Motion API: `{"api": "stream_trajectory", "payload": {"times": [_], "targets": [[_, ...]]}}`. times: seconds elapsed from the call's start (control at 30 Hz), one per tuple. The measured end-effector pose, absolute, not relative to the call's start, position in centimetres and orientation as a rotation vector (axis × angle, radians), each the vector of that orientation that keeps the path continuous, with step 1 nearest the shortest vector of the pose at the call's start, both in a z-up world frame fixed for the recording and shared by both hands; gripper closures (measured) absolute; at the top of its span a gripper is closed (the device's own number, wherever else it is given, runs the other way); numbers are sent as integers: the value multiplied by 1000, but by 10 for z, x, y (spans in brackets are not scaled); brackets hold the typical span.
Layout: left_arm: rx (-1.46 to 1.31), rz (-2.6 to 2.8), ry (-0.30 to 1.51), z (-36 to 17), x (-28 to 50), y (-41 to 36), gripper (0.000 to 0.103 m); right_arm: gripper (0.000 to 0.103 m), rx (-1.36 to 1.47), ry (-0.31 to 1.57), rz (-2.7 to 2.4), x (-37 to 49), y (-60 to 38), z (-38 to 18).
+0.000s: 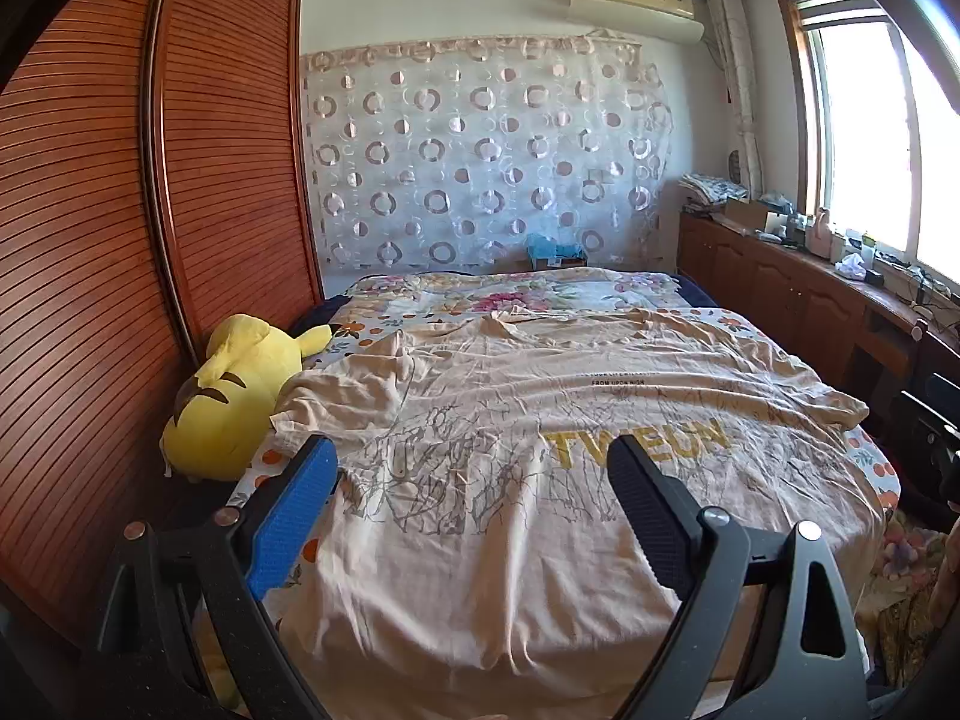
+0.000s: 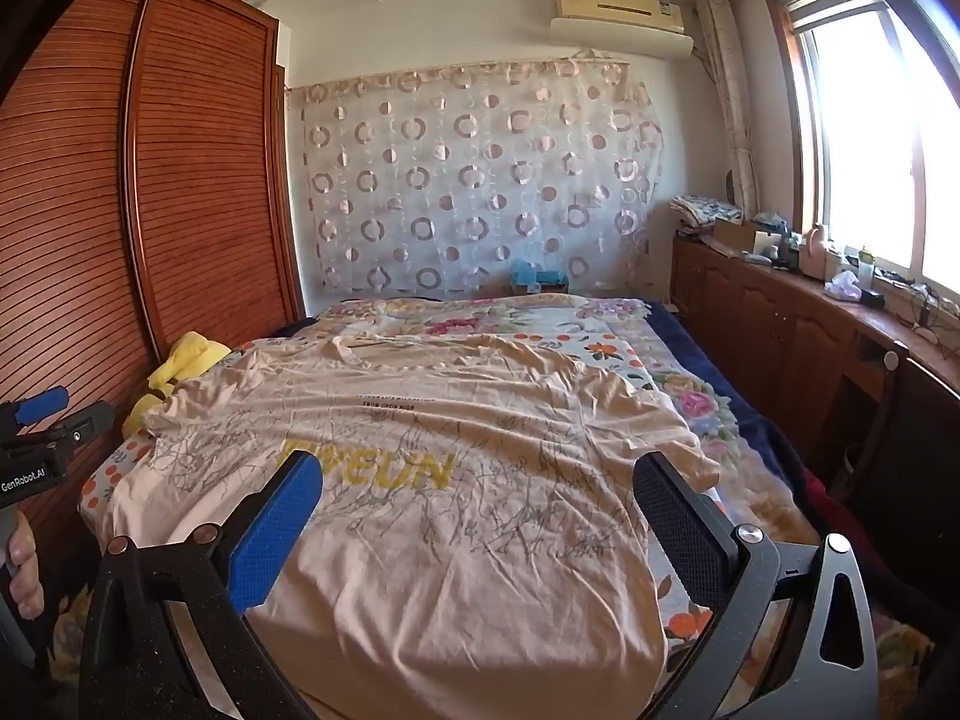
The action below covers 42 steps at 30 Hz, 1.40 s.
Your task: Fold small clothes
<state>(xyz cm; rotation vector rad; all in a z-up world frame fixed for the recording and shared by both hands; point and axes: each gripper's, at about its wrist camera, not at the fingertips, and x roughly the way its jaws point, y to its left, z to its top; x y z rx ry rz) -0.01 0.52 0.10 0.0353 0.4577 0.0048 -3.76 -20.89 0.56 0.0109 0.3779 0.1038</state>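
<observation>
A peach T-shirt (image 1: 510,480) with yellow lettering and grey line drawings lies spread flat, front up, on the bed, hem towards me and collar far away. It also shows in the right wrist view (image 2: 420,480). My left gripper (image 1: 474,462) is open and empty, hovering above the shirt's near left part. My right gripper (image 2: 480,480) is open and empty above the shirt's near right part. The left gripper's body (image 2: 36,438) shows at the left edge of the right wrist view, held in a hand.
A yellow plush toy (image 1: 234,396) lies at the bed's left edge against a wooden louvred wardrobe (image 1: 120,240). The floral bedsheet (image 2: 678,390) shows right of the shirt. A cluttered wooden cabinet (image 2: 810,312) runs under the window on the right.
</observation>
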Motion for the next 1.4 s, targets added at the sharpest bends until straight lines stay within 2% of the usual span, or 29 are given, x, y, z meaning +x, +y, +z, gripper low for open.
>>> {"api": "stream_trajectory", "payload": {"times": [1.4], "targets": [[31, 5, 453, 1, -1, 8, 11, 0, 12, 372, 101, -36, -206, 6]]}}
